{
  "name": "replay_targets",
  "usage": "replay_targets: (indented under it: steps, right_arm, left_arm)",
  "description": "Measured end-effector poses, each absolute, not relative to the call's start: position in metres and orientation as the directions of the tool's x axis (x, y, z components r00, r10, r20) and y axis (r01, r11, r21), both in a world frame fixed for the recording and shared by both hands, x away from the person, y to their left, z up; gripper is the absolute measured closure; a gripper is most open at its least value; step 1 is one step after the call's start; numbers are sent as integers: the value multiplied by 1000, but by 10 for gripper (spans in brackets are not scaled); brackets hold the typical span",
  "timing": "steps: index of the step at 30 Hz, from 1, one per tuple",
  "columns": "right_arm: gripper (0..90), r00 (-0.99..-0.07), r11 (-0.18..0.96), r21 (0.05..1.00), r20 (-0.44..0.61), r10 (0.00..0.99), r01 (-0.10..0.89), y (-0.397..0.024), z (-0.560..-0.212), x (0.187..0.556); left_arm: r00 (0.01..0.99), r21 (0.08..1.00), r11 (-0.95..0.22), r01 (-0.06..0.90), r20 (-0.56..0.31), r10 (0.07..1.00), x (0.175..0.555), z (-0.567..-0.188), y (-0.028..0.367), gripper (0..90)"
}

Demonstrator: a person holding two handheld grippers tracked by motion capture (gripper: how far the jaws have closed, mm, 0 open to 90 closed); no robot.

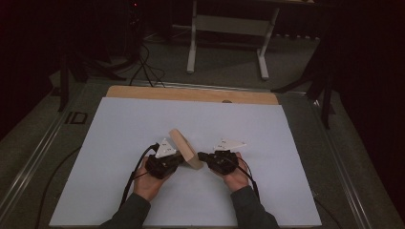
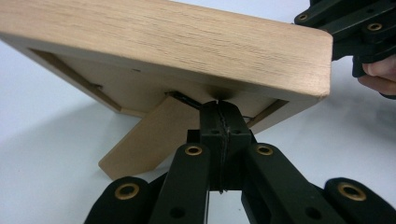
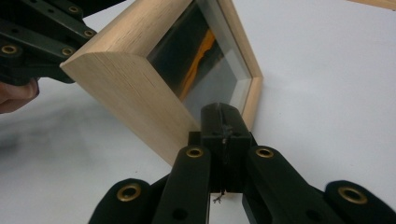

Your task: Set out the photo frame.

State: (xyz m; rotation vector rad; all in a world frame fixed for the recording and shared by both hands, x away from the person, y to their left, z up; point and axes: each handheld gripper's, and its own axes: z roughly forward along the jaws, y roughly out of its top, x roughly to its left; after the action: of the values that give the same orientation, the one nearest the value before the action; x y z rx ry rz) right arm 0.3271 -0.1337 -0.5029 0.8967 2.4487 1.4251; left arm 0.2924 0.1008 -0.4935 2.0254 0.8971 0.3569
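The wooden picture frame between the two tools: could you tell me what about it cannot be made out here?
- Glazed wooden picture frame, right gripper view: the picture is lost in dark glare, apart from an orange streak.
- Left gripper view: the closed left tool covers where the wooden back stand joins.
- High view: the frame looks too small and dim to make out its front.
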Motion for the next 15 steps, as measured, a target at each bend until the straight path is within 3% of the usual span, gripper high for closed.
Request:
replay_targets:
  steps: [15]
  right_arm:
    - [899, -823, 385, 832, 140, 551, 399, -125, -502, 320]
  left_arm:
    - [677, 807, -339, 484, -99, 730, 294, -496, 107, 898]
